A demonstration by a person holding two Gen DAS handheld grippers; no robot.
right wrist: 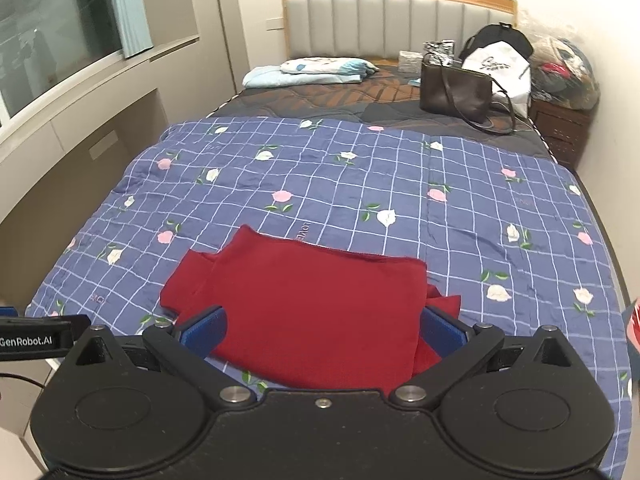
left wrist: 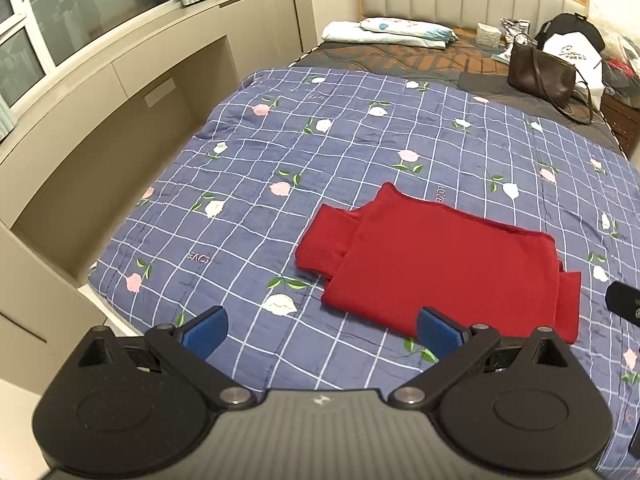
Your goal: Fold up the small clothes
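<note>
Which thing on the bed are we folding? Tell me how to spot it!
Find the big bed with the blue checked flowery quilt. Near its front edge lies a red garment, flat and already partly folded. It is the only plain red thing on the quilt; the brown handbag sits far off by the headboard.

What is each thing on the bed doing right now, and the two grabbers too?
Red garment: partly folded, lying flat on the quilt.
Quilt: spread over the bed.
Brown handbag: upright, strap trailing.
Pillow: lying flat by the headboard.
Left gripper: open, holding nothing.
Right gripper: open, holding nothing.
</note>
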